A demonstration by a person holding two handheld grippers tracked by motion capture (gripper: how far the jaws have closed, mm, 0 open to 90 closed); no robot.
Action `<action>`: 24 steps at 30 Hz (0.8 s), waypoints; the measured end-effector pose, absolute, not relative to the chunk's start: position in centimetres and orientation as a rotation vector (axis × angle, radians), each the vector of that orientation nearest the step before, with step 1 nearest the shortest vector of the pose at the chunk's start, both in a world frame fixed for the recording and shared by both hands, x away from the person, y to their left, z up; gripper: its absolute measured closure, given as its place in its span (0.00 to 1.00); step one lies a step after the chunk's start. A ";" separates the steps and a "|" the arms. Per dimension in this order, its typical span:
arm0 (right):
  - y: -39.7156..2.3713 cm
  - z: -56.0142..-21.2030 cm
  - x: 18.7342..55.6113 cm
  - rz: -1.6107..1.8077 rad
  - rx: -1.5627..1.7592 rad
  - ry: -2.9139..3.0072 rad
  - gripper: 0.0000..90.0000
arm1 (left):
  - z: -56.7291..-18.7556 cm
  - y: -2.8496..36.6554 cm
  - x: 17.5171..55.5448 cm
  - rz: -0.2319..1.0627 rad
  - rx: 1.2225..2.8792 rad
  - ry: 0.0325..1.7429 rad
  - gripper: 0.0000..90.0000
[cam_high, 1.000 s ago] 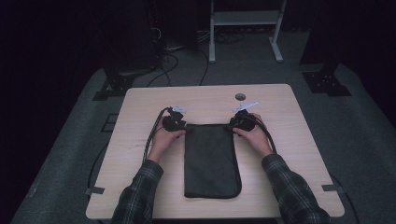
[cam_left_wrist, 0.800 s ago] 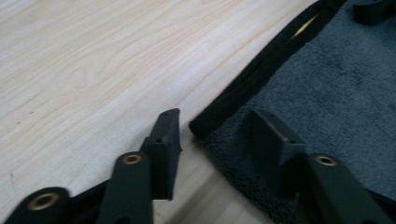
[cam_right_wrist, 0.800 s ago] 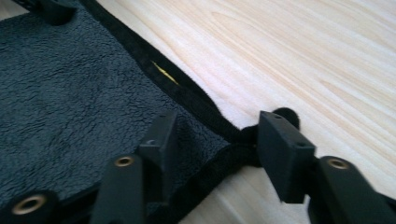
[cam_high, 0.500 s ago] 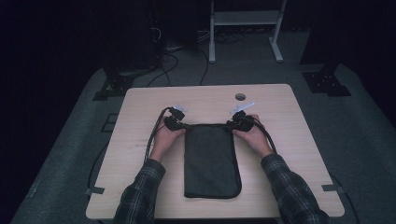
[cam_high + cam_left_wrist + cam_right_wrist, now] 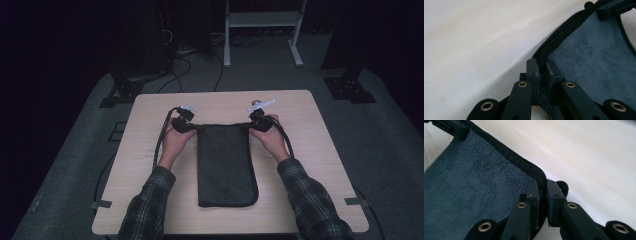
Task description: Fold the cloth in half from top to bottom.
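Note:
A dark grey fleecy cloth (image 5: 225, 160) lies folded lengthwise in the middle of the pale wooden table (image 5: 145, 200). My left gripper (image 5: 195, 127) pinches its far left corner and my right gripper (image 5: 248, 126) its far right corner. Both pairs of jaws have just been closing on the cloth. In the left gripper view my left gripper (image 5: 542, 67) clamps the thick hem of the cloth (image 5: 594, 55), and the right gripper (image 5: 614, 7) shows at the top right. The right gripper view has my right gripper (image 5: 542, 187) clamped on the cloth (image 5: 474, 195) edge. The far edge is stretched between them, raised off the table.
A small round object (image 5: 256, 102) sits near the table's far edge. Cables (image 5: 162, 140) trail from both grippers over the table. Beyond the table stand a white frame (image 5: 260, 20), dark stands and floor cables. Tape strips (image 5: 102, 204) mark the near corners.
Both grippers have closed on the cloth's far corners and risen, lifting the far edge and pulling it taut. The near part of the cloth has stayed flat.

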State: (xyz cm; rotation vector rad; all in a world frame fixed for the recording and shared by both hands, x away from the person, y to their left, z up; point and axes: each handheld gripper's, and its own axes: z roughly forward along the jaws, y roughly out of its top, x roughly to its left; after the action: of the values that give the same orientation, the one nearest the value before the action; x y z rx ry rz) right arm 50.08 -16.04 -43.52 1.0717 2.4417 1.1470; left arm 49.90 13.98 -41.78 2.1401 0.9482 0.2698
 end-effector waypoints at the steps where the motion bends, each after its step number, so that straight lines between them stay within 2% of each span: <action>1: -16.0 -42.8 50.2 1.156 1.062 2.425 0.90 | -41.1 14.1 49.9 0.291 2.134 0.936 0.93; 5: -16.0 -39.9 50.1 1.214 1.014 2.373 0.90 | -39.0 14.5 49.4 0.330 2.103 0.897 0.93; 7: -16.1 -39.6 49.7 1.225 0.995 2.372 0.90 | -38.9 14.6 48.9 0.328 2.096 0.882 0.93; 24: -17.9 -42.0 43.8 1.363 0.925 2.459 0.90 | -40.1 15.3 42.2 0.194 2.065 0.807 0.93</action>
State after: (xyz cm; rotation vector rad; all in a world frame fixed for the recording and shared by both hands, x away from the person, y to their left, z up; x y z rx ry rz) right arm 43.84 -17.86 -41.98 0.9254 2.4589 1.3630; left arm 42.19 15.30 -40.15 2.0653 0.8069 0.1944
